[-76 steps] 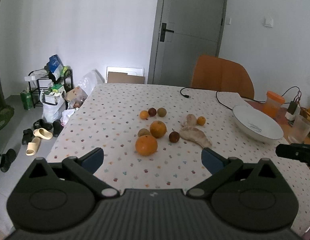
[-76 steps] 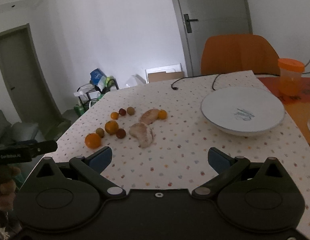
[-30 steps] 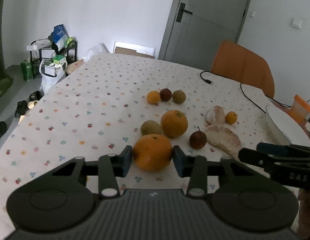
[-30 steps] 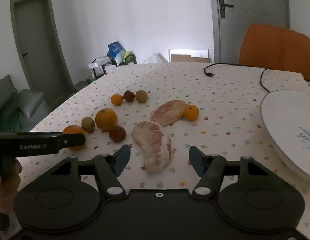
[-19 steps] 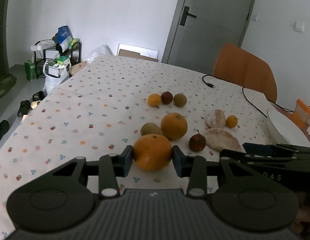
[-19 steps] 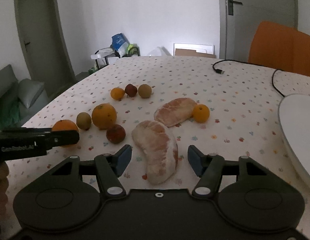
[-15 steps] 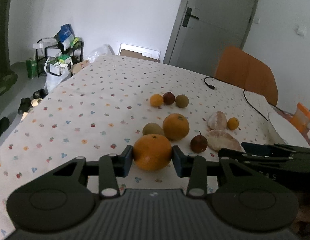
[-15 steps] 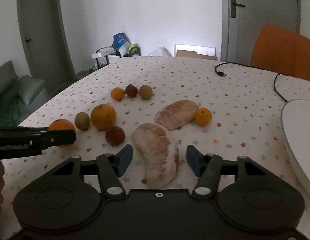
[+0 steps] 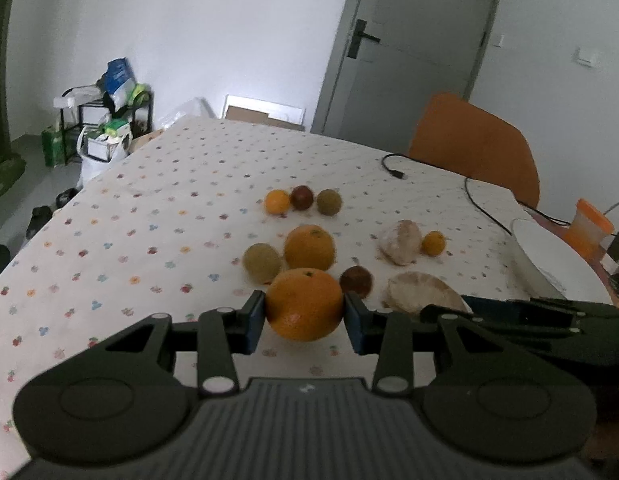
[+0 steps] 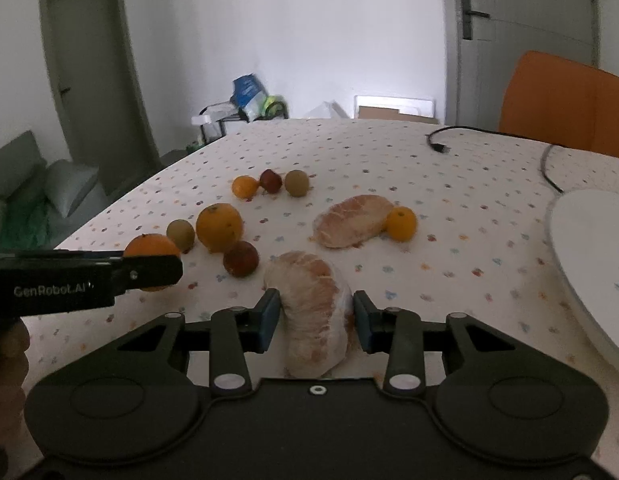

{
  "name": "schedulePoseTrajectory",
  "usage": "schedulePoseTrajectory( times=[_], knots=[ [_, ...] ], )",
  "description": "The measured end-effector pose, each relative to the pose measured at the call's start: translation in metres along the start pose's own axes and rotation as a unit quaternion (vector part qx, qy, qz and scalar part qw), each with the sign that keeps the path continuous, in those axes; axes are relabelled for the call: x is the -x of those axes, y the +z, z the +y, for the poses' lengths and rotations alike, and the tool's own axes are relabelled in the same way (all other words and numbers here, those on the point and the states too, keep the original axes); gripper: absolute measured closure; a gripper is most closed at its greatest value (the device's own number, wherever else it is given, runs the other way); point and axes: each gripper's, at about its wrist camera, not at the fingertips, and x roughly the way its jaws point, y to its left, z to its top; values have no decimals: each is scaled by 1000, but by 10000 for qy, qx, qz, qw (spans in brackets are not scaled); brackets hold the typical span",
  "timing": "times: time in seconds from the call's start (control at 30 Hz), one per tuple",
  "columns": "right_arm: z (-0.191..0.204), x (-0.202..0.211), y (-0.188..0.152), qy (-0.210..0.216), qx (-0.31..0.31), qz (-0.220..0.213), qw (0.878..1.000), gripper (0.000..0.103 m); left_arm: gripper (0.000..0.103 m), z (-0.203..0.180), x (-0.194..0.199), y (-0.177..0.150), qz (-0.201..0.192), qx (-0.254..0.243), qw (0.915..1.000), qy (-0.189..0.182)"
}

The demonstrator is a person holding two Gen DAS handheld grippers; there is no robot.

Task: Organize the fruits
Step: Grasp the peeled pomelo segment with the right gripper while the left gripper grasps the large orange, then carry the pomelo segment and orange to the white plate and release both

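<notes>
In the left wrist view my left gripper is shut on a large orange, held a little above the dotted tablecloth. Just right of it, my right gripper is shut on a peeled pomelo piece, with both pads against its sides. Beyond lie a second orange, a kiwi, a dark red plum, another pomelo piece and a small tangerine. Three small fruits sit in a row farther back.
A white plate lies at the right of the table. A black cable runs across the far right, in front of an orange chair. An orange-lidded cup stands past the plate. The table's left edge drops to the floor.
My right gripper has moved forward over the pomelo piece and its fingers have shut onto it. My left gripper has kept hold of the large orange and raised it slightly.
</notes>
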Motion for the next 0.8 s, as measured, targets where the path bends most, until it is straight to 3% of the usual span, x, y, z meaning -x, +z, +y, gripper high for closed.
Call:
schedulePoseTrajectory(
  times=[0.8],
  knots=[
    [-68,80,-6,-734,-663,-847,9915,66,62,-74,-5,14,-160,-588,9971,-458]
  ],
)
